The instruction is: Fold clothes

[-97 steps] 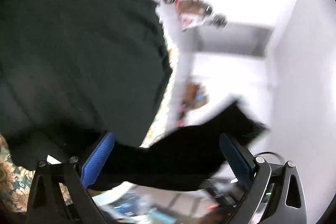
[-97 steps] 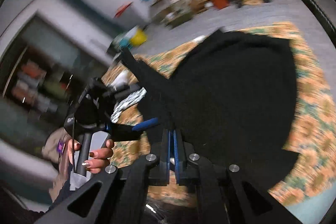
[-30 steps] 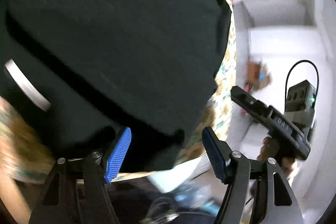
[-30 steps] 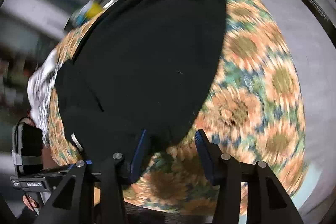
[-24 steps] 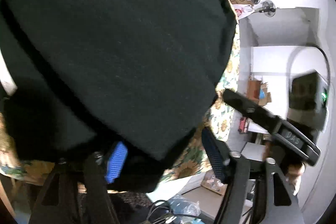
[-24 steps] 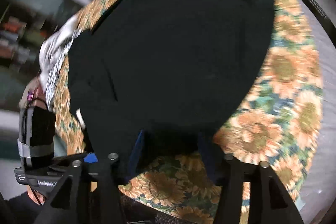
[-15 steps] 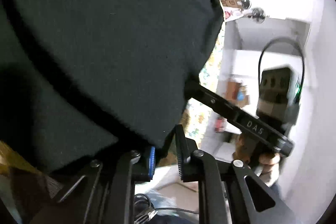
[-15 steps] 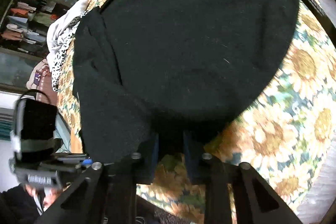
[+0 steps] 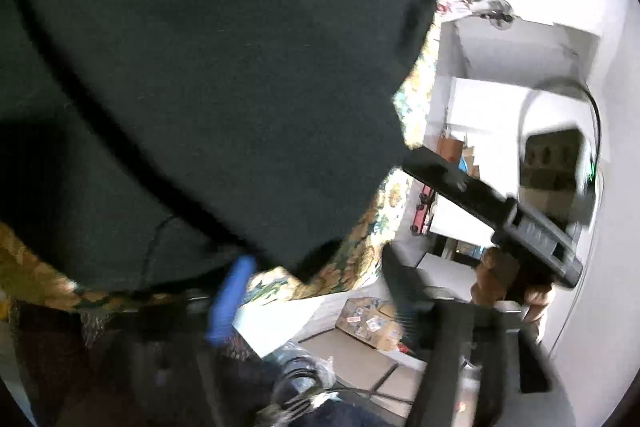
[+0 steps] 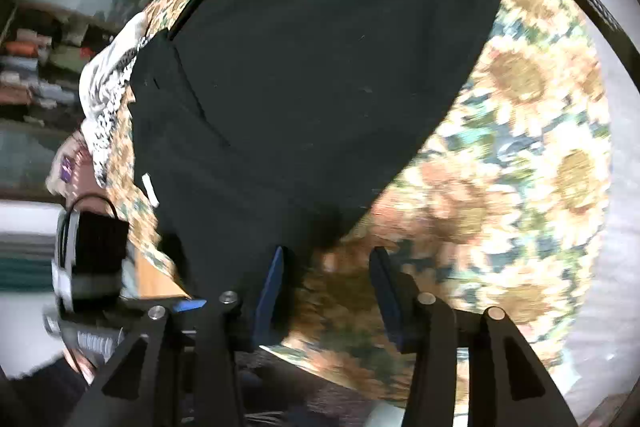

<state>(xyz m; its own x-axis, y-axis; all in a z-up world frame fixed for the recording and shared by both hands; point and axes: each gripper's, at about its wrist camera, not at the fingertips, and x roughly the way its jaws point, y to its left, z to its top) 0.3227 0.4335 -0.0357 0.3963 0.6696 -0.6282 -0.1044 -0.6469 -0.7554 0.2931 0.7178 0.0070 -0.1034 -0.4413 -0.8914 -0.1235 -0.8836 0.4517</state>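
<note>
A black garment (image 9: 220, 67) lies spread over the sunflower tablecloth (image 10: 500, 187), with a white label (image 10: 150, 189) near its left side. In the right wrist view the garment (image 10: 320, 67) covers the left and middle of the table. My left gripper (image 9: 316, 301) is at the garment's near edge by the table's rim; its jaws are opening and only tablecloth shows between them. My right gripper (image 10: 326, 287) is at the garment's near corner. Its jaws are also opening, with the left fingertip (image 10: 268, 291) against the fabric's edge and patterned cloth in the gap.
A white spotted cloth (image 10: 108, 95) lies at the table's far left edge. Shelves with clutter (image 10: 32, 67) stand beyond it. A cardboard box (image 9: 368, 323) sits on the floor below the table rim. A person's hand (image 9: 500, 279) holds the other tool to the right.
Both grippers closed on the garment's near edge half a second ago and have now opened again. The edge rests on the table and both hands have drawn back slightly.
</note>
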